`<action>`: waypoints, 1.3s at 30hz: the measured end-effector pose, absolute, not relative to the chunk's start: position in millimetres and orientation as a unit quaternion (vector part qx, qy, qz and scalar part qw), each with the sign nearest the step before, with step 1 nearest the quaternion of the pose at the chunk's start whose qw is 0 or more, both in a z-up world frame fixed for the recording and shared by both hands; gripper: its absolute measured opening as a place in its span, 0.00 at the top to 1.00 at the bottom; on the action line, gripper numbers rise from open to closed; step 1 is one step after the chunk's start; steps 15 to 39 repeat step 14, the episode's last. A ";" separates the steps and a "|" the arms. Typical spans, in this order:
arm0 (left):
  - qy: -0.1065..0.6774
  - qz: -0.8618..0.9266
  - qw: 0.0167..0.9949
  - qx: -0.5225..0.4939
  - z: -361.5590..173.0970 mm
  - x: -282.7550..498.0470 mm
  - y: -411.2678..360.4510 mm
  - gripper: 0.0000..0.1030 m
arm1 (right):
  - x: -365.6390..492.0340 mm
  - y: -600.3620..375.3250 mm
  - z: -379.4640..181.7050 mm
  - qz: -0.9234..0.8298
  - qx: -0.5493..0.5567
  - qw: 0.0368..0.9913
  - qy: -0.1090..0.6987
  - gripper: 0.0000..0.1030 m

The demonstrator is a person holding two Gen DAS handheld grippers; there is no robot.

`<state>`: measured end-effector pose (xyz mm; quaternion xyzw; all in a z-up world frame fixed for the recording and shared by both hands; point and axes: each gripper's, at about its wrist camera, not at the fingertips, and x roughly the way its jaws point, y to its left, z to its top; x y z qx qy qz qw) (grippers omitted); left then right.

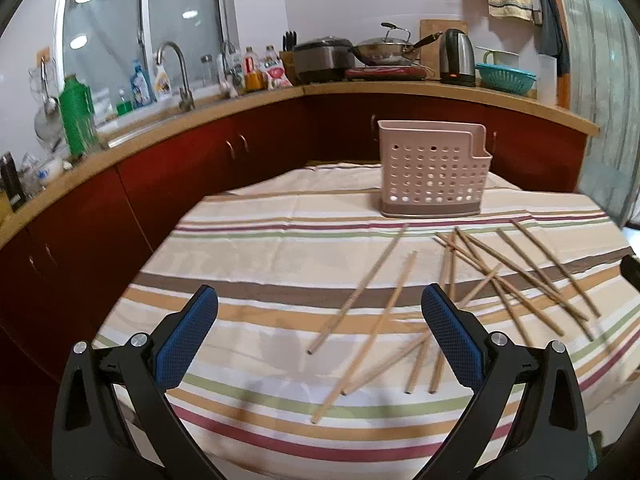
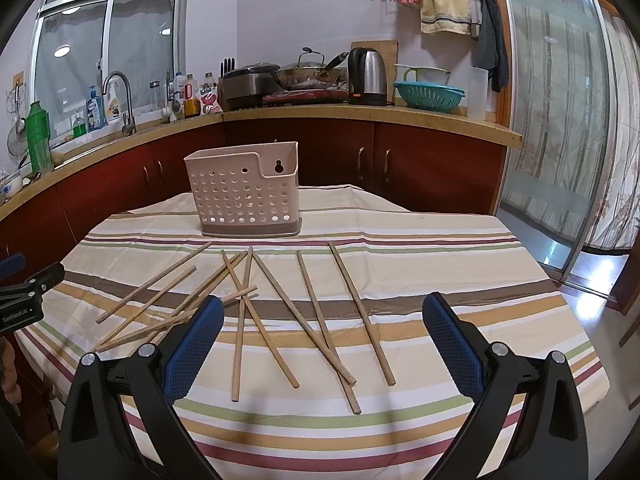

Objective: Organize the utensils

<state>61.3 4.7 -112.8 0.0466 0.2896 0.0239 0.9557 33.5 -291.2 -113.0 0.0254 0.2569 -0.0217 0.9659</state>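
Several wooden chopsticks (image 1: 362,284) lie scattered on the striped tablecloth (image 1: 260,256); they also show in the right wrist view (image 2: 316,316). A pink perforated utensil holder (image 1: 434,172) stands upright and empty-looking at the far side of the table, also in the right wrist view (image 2: 246,196). My left gripper (image 1: 320,300) is open and empty, held above the near left part of the table. My right gripper (image 2: 324,304) is open and empty above the chopsticks. The left gripper's body shows at the left edge of the right wrist view (image 2: 28,284).
A kitchen counter (image 1: 360,90) with red cabinets wraps behind the table, carrying a sink tap (image 1: 176,64), bottles, a wok (image 1: 384,50), a kettle (image 2: 366,76) and a teal colander (image 2: 428,96). A glass sliding door (image 2: 560,120) is at the right.
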 end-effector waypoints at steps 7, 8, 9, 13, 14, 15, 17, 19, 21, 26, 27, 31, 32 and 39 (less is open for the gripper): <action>0.290 0.025 0.956 0.035 -108.9 59.9 5.9 0.04 | 31.1 -291.7 -109.3 -0.023 0.025 0.968 0.250 0.06; 0.287 0.026 0.957 0.034 -107.5 59.1 6.1 0.04 | 30.3 -292.0 -109.0 -0.024 0.025 0.968 0.249 0.06; 0.284 0.027 0.958 0.034 -106.1 58.5 6.1 0.04 | 29.6 -292.1 -108.7 -0.024 0.025 0.968 0.249 0.06; 0.279 0.029 0.959 0.036 -102.9 56.3 4.7 0.04 | 28.6 -292.7 -107.6 -0.025 0.025 0.968 0.247 0.06; 0.279 0.029 0.959 0.034 -102.8 56.2 4.7 0.04 | 28.1 -293.0 -107.4 -0.025 0.025 0.968 0.247 0.06; 0.279 0.029 0.959 0.034 -102.8 56.2 4.7 0.04 | 28.1 -293.0 -107.4 -0.025 0.025 0.968 0.247 0.06; 0.279 0.029 0.959 0.034 -102.8 56.2 4.7 0.04 | 28.1 -293.0 -107.4 -0.025 0.025 0.968 0.247 0.06; 0.279 0.029 0.959 0.034 -102.8 56.2 4.7 0.04 | 28.1 -293.0 -107.4 -0.025 0.025 0.968 0.247 0.06; 0.279 0.029 0.959 0.034 -102.8 56.2 4.7 0.04 | 28.1 -293.0 -107.4 -0.025 0.025 0.968 0.247 0.06; 0.279 0.029 0.959 0.034 -102.8 56.2 4.7 0.04 | 28.1 -293.0 -107.4 -0.025 0.025 0.968 0.247 0.06; 0.279 0.029 0.959 0.034 -102.8 56.2 4.7 0.04 | 28.1 -293.0 -107.4 -0.025 0.025 0.968 0.247 0.06; 0.279 0.029 0.959 0.034 -102.8 56.2 4.7 0.04 | 28.1 -293.0 -107.4 -0.025 0.025 0.968 0.247 0.06; 0.279 0.029 0.959 0.034 -102.8 56.2 4.7 0.04 | 28.1 -293.0 -107.4 -0.025 0.025 0.968 0.247 0.06; 0.279 0.029 0.959 0.034 -102.8 56.2 4.7 0.04 | 28.1 -293.0 -107.4 -0.025 0.025 0.968 0.247 0.06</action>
